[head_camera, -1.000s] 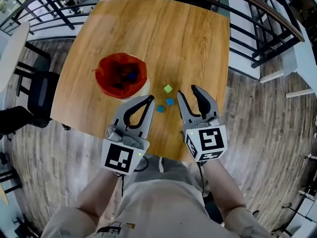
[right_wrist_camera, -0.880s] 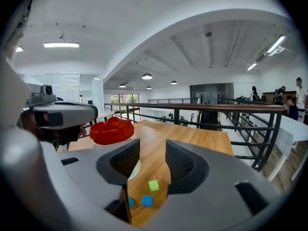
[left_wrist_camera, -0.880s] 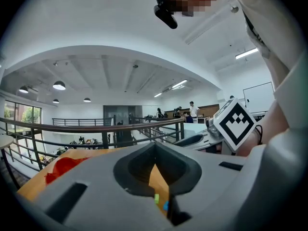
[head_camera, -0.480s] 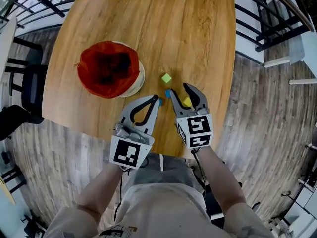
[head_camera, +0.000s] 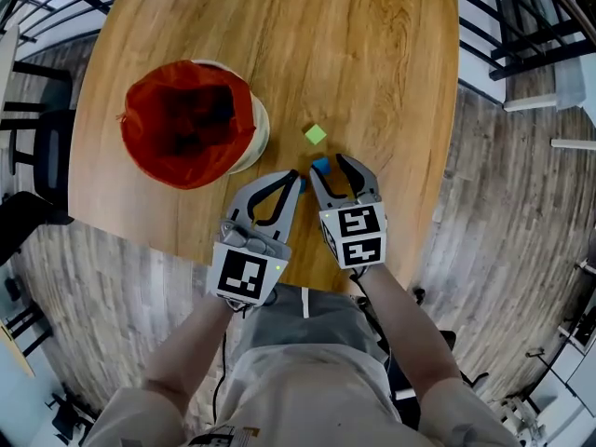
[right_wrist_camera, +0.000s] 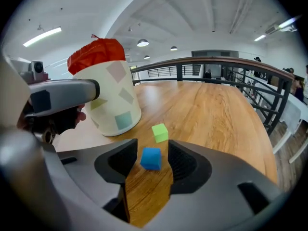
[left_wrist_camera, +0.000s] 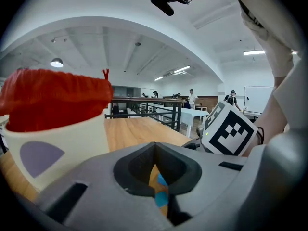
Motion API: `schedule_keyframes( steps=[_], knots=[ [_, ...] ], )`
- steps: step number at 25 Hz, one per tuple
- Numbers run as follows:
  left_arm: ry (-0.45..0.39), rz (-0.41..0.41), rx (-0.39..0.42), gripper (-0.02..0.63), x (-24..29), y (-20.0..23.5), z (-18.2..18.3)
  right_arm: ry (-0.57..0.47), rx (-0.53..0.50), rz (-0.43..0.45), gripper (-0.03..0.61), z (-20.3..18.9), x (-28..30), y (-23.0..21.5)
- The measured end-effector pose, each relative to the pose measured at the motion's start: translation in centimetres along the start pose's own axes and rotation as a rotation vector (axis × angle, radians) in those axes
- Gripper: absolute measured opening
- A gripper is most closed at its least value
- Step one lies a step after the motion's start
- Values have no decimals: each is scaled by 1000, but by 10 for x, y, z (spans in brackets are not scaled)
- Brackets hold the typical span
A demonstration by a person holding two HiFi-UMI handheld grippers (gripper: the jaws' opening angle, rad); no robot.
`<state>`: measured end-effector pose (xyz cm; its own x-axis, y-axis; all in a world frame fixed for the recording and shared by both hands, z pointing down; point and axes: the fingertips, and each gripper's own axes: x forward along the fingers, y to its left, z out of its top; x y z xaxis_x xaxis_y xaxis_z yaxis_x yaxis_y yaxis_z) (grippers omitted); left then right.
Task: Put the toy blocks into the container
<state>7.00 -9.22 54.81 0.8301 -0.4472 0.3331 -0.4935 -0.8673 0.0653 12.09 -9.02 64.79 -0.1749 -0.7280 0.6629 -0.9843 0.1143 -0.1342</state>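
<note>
**Near the table (head_camera: 372, 63) edge, wide jaws straddle blue**

Our right gripper (head_camera: 328, 168) has just been opening its jaws. They stand wide, and the blue block (right_wrist_camera: 150, 158) sits untouched between them. Our left gripper (head_camera: 296, 179) alongside is pinched closed. We spot the green block (head_camera: 316, 134) just beyond and the container (head_camera: 256, 133) further left.

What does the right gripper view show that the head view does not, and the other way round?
Only the right gripper view: coloured squares on the side of the container, and ceiling lamps. Only the head view: the person's forearms and the plank floor. Both: the blue block lying free between the right claw's jaws, which have just been opening, and the green block beyond.
</note>
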Motion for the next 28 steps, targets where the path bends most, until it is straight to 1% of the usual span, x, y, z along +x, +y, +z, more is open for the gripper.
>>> schedule_keyframes(
  steps=[4,6,10,15,16,17,23,28],
  knots=[
    [23,0,-18,11,5,-1,-16,56,-51,-17,192,-10,8,4],
    [29,2,-27,11,6,-1,-22,104,-73,-33,192,-16,12,4],
    [26,4,-1,11,6,5,-31,177,-104,-57,192,-30,20,1],
    [33,10,-2,12,4,9,-35,183,-109,-57,187,-36,21,2],
    [33,10,-2,11,4,9,-35,181,-109,-60,178,-37,22,2],
    [33,10,-4,12,4,10,-35,177,-107,-63,154,-37,22,2],
    [30,15,-16,12,1,10,-36,168,-94,-62,152,-39,23,2],
    [17,20,-9,12,-4,10,-27,151,-63,-55,150,-33,14,4]
  ],
)
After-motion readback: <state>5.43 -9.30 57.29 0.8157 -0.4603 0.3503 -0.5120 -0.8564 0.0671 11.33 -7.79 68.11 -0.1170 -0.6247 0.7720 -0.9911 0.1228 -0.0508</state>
